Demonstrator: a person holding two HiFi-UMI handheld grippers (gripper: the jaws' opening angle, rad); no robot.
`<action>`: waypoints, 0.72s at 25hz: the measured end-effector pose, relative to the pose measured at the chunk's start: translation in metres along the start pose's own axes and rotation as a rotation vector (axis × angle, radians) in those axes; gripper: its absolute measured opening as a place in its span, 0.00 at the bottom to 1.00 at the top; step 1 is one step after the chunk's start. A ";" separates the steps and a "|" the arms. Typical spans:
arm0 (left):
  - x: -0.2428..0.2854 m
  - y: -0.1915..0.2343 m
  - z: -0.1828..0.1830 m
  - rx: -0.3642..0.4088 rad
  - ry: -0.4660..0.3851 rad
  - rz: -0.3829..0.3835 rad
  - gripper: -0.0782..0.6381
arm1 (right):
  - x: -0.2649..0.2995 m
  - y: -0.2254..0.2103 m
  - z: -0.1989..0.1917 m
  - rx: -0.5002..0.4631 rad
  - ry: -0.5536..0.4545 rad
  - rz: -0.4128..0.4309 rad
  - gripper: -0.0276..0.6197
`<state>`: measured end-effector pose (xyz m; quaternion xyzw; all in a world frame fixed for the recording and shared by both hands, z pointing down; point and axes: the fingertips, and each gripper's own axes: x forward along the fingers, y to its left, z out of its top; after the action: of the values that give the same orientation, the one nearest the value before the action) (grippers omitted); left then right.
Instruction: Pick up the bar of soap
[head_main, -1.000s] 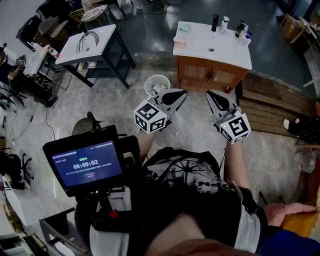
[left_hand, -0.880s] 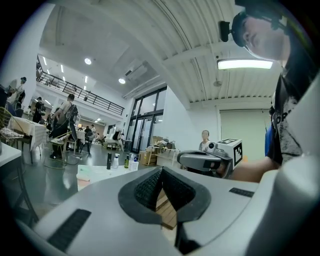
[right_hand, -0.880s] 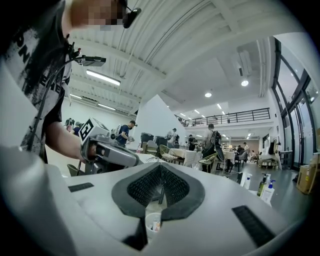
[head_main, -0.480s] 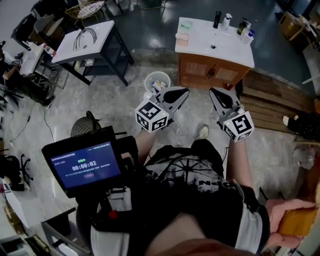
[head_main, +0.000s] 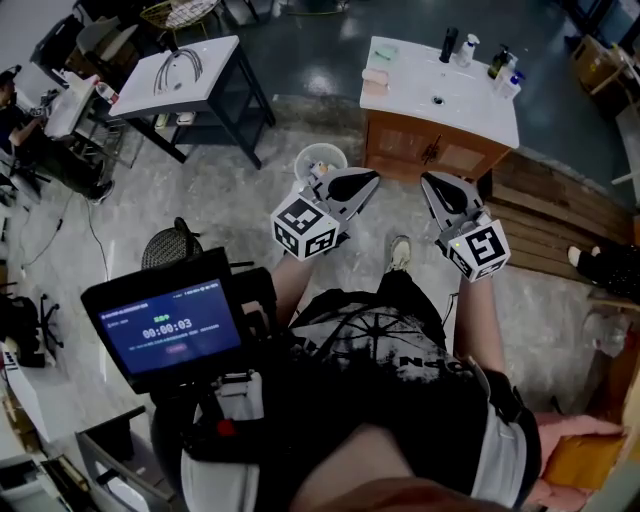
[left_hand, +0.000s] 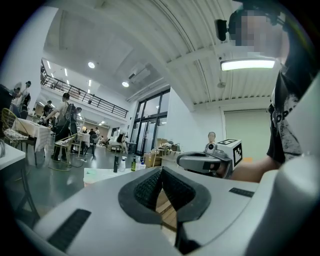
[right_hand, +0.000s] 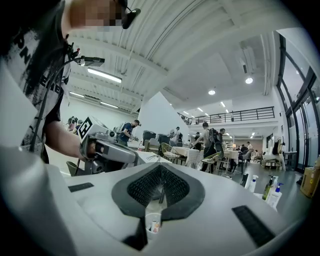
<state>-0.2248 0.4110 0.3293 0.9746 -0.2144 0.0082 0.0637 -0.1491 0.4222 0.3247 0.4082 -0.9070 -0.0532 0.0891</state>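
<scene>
Approach stage, seen from above: I hold my left claw (head_main: 368, 182) and my right claw (head_main: 428, 184) side by side before my chest. Both point roughly level toward the washstand ahead, each with its jaws closed together and nothing between them. The bar of soap (head_main: 375, 79), as I judge it, is the small pale pinkish block at the left end of the white tabletop (head_main: 470, 108). It lies just on the near side of a pale green item (head_main: 384, 53) and well apart from both claws; at this range I cannot tell its finish. The tabletop is smooth, glossy and rectangular, with a small drain hole near the middle, and rests on a cabinet (head_main: 430, 152) of warm brown wood. A cluster of bottles (head_main: 503, 66) stands toward its far right corner. A round white waste bin (head_main: 320, 160) sits on the mottled polished floor (head_main: 230, 205) between me and the cabinet's left corner. The pads (left_hand: 148, 189) of my claws are black with a fine cross-hatched grip, set in smooth grey moulded shells. To do this step well I would first close the distance, skirting the bin. I would then part the jaws of one claw wider than the bar's short side before descending, and bring the pads squarely against its two long faces. Soap is likely slick and somewhat soft, so a firm, centred, unhurried squeeze should serve better than a pinch at a corner, which could let it squirt away.
</scene>
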 end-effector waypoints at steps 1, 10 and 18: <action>0.005 0.013 -0.001 -0.001 0.004 0.004 0.12 | 0.011 -0.008 -0.003 0.002 0.002 0.009 0.07; 0.059 0.074 -0.002 -0.010 0.021 0.046 0.12 | 0.061 -0.073 -0.019 0.014 0.002 0.065 0.07; 0.125 0.129 0.017 -0.013 0.014 0.095 0.12 | 0.097 -0.151 -0.021 0.011 -0.013 0.122 0.07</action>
<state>-0.1650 0.2408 0.3337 0.9628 -0.2602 0.0166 0.0712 -0.0973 0.2493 0.3314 0.3524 -0.9310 -0.0454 0.0840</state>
